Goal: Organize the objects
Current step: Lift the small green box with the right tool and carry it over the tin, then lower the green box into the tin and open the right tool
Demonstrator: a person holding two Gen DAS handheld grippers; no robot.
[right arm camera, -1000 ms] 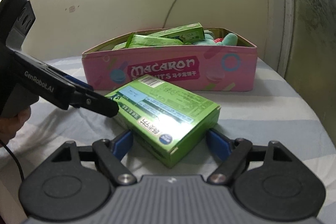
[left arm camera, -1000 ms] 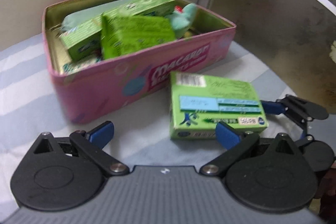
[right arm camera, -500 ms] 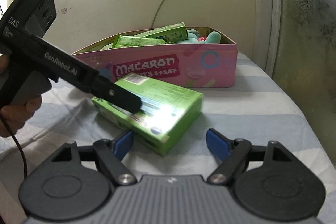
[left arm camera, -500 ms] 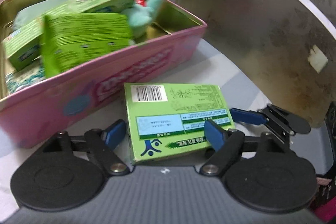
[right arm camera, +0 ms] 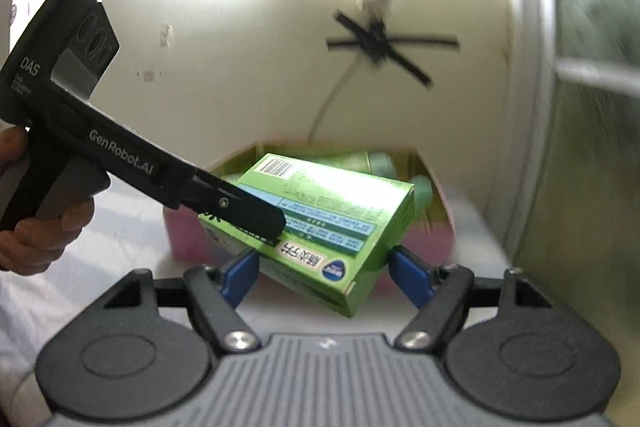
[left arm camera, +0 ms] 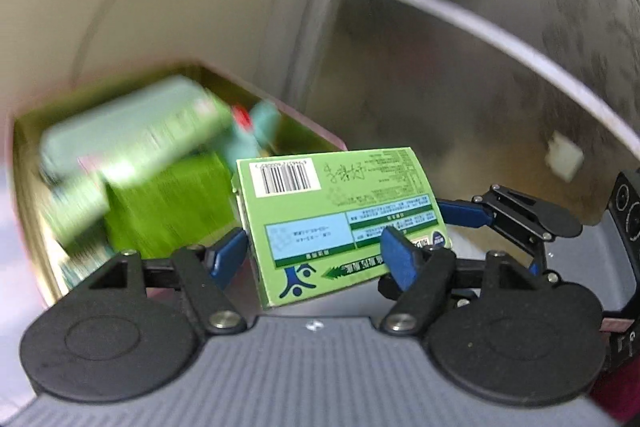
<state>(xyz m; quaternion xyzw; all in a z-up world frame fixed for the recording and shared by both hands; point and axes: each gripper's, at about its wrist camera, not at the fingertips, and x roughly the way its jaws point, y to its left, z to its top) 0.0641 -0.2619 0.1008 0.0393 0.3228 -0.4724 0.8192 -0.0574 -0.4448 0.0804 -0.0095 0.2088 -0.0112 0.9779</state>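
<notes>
A green box [left arm camera: 336, 211] with a barcode hangs in the air in front of the pink Macaron tin [left arm camera: 32, 227]. My left gripper [left arm camera: 312, 259] is shut on its near end, a blue pad against each side. The right gripper [right arm camera: 324, 273] grips the box [right arm camera: 320, 219] at another corner; its jaws are closing with both pads touching the box. One blue finger [left arm camera: 460, 213] of the right gripper meets the box's right edge in the left wrist view. The left gripper's black finger [right arm camera: 248, 215] lies across the box top in the right wrist view. The tin [right arm camera: 188, 239] holds several green boxes and a teal plush toy.
A striped sheet [right arm camera: 120, 227] covers the surface under the tin. A cream wall with a black-taped cable [right arm camera: 380, 43] stands behind the tin. A frosted glass door [left arm camera: 460, 67] rises close on the right. A person's hand [right arm camera: 40, 227] holds the left gripper's handle.
The left jaws went from wide apart to shut on the green box. Both grippers then rose, and the box came off the sheet to the height of the tin's rim.
</notes>
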